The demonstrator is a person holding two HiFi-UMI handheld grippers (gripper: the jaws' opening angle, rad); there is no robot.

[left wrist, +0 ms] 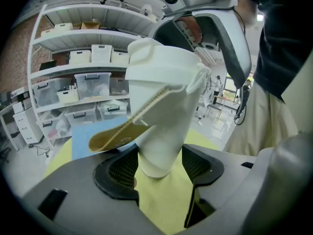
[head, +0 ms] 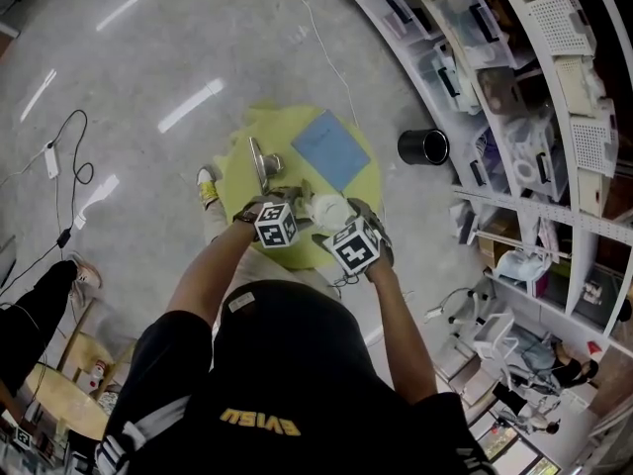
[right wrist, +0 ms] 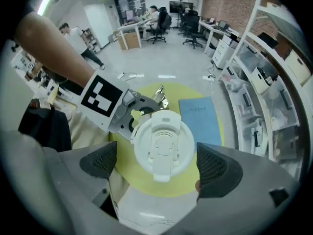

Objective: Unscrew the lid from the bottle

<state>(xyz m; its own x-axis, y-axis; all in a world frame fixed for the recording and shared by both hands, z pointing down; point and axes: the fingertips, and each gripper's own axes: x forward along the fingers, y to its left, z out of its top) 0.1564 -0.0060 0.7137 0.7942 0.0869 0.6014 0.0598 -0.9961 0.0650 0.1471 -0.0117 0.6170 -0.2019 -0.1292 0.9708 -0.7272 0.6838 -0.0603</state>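
Note:
A white bottle [left wrist: 166, 97] with a white flip-top lid [right wrist: 163, 146] is held tilted above the round yellow-green table [head: 237, 166]. My left gripper [left wrist: 159, 168] is shut on the bottle's narrow lower end, a pad pressing each side. A tan woven strap [left wrist: 122, 131] hangs from the lid. My right gripper [right wrist: 159, 164] points steeply down over the lid, its jaws wide open with a gap on both sides. In the head view the bottle [head: 329, 209] sits between the left gripper [head: 305, 204] and the right gripper [head: 341, 223].
A blue notebook [head: 330, 149] lies on the table's far side, and a shiny metal object [head: 262, 163] lies to its left. A black round bin [head: 423, 146] stands on the floor at the right. Shelves with plastic boxes [head: 514, 87] line the right side.

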